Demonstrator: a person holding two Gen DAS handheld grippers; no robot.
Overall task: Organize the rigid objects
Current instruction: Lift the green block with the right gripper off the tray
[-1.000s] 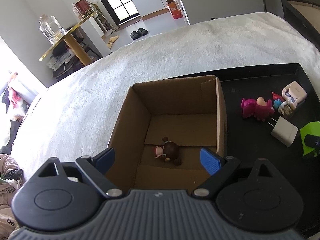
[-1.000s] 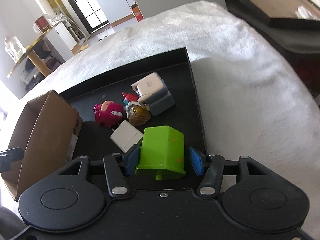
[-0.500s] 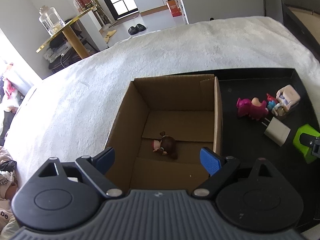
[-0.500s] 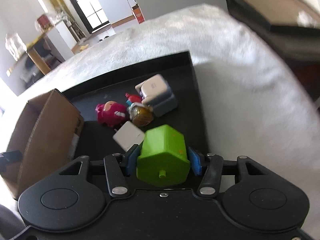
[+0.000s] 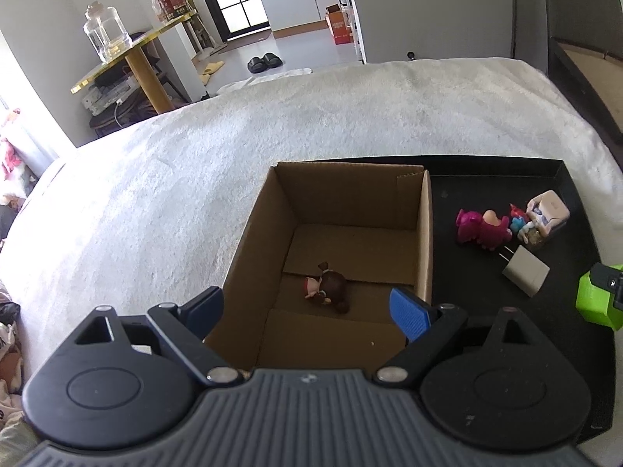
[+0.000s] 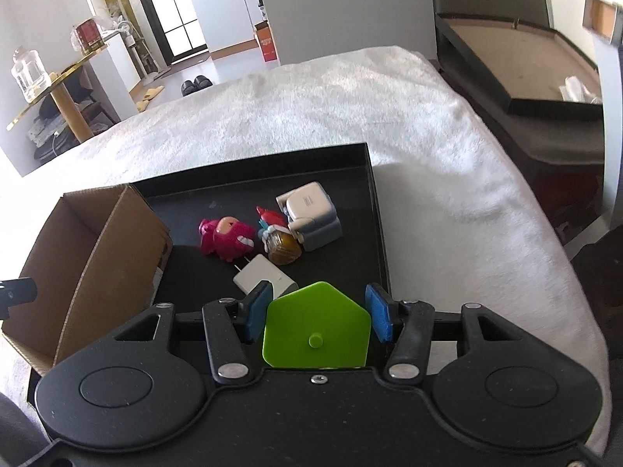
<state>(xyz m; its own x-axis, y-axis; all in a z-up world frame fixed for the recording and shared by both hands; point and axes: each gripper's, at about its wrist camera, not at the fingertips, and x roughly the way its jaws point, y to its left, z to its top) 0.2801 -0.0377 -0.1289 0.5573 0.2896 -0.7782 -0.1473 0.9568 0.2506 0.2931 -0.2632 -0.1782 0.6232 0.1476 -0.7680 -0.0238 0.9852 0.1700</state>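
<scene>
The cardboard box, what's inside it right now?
In the cardboard box lies one small doll figure with dark brown hair, on its side on the bottom flaps. The near corners of the floor are hidden behind the left gripper.

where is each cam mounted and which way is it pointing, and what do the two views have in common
Left wrist: sits on the left gripper, looking forward and down into the cardboard box holding a small figurine; its open blue-padded fingers show.
Right wrist: sits on the right gripper, looking forward and down over the black tray; its fingers show, shut on the green block.
Shared: box, tray, pink toy, white charger, green block, white blanket.
</scene>
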